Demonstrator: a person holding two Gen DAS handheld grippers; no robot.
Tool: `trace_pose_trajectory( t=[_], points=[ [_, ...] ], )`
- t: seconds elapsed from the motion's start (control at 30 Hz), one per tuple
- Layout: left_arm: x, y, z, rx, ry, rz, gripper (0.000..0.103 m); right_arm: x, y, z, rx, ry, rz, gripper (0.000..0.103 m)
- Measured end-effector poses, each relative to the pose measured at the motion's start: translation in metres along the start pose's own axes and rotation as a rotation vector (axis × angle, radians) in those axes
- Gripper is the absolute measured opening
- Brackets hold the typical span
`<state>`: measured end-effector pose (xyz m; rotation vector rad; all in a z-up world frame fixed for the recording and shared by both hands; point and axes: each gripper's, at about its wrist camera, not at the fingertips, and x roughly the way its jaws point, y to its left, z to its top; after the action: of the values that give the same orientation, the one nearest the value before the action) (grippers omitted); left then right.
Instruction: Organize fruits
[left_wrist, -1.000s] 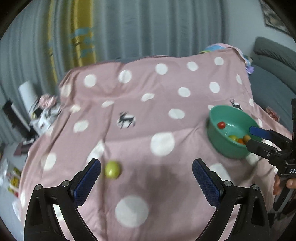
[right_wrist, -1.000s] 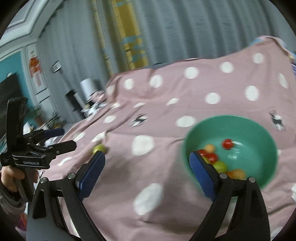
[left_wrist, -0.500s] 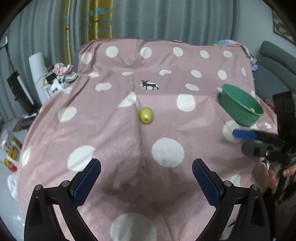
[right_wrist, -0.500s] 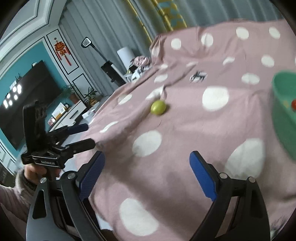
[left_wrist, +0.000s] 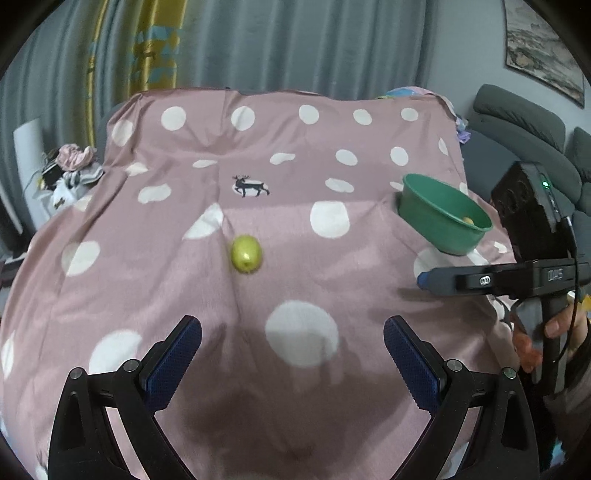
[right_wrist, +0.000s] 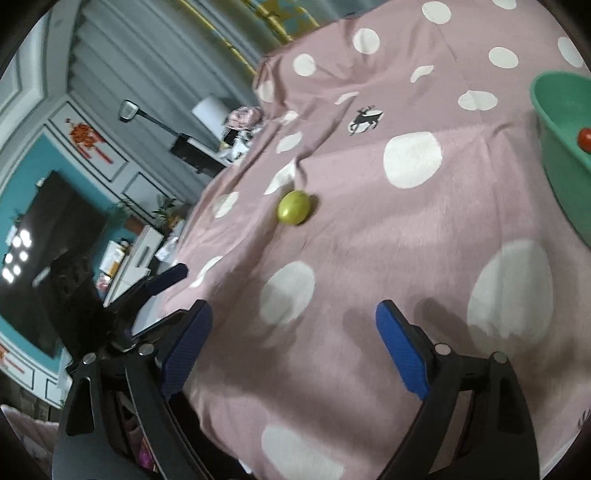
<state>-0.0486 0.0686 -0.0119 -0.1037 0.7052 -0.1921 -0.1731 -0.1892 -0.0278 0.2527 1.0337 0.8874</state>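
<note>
A yellow-green fruit (left_wrist: 246, 254) lies alone on the pink polka-dot cloth (left_wrist: 295, 236); it also shows in the right wrist view (right_wrist: 293, 207). A green bowl (left_wrist: 443, 216) with small fruits in it stands at the right, its rim at the right edge of the right wrist view (right_wrist: 554, 107). My left gripper (left_wrist: 292, 363) is open and empty, short of the fruit. My right gripper (right_wrist: 293, 349) is open and empty over the cloth's near part; from the left wrist view it (left_wrist: 424, 277) sits just below the bowl.
The cloth covers a table whose edges drop off at left and front. A grey sofa (left_wrist: 524, 122) is at the right. Clutter and a white roll (left_wrist: 26, 147) stand at the left. A TV (right_wrist: 37, 258) and cabinets are beyond the left edge.
Both grippers have pulled back from the bowl and swung towards the lone fruit. The fruit now sits nearer the centre of both views. Both stay open.
</note>
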Motion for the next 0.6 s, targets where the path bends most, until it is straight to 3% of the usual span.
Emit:
trace_pose_trajectory(
  t=[0.23,0.43,0.6],
  points=[
    [0.026,0.028,0.021,0.009,0.025,-0.008,0.099,0.045,0.009,0.041,0.003,0.064,0.020,0.074],
    [0.032,0.046,0.029,-0.016,-0.032,-0.066,0.099,0.081,0.014,0.075,0.001,0.111,-0.011,0.062],
    [0.038,0.052,0.028,-0.007,-0.026,-0.072,0.099,0.116,0.006,0.091,0.078,0.163,-0.017,0.059]
  ],
)
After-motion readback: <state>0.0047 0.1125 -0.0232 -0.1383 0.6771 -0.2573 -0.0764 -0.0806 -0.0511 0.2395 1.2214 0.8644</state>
